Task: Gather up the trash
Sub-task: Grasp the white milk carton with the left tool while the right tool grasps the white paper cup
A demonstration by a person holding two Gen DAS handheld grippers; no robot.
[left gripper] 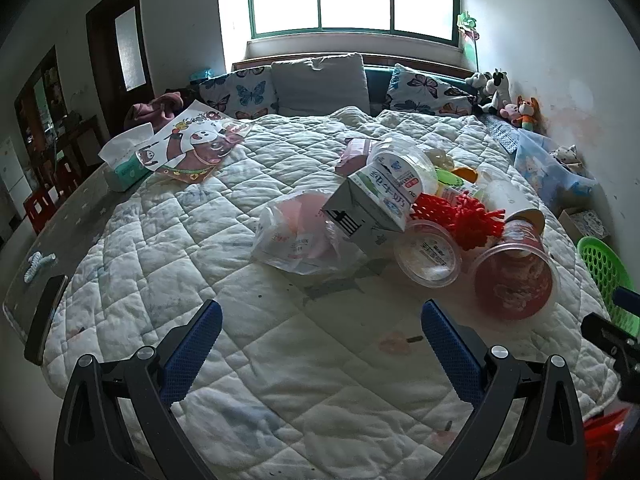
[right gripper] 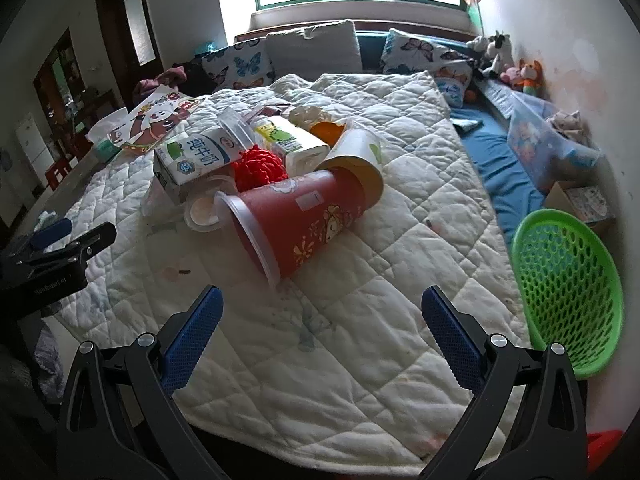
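My left gripper (left gripper: 322,322) hangs over the quilt (left gripper: 240,240) with its fingers spread wide, nothing between them. My right gripper (right gripper: 322,308) is the same — fingers apart, empty. The trash sits in a heap ahead of both: a red cup (right gripper: 296,220) on its side nearest my right fingers, a milk carton (left gripper: 372,204) leaning on a plastic bag (left gripper: 296,236), a clear lid (left gripper: 428,254), and a red net (left gripper: 460,212) tucked among them. The green basket (right gripper: 568,292) stands off the quilt's right edge — well apart from the heap.
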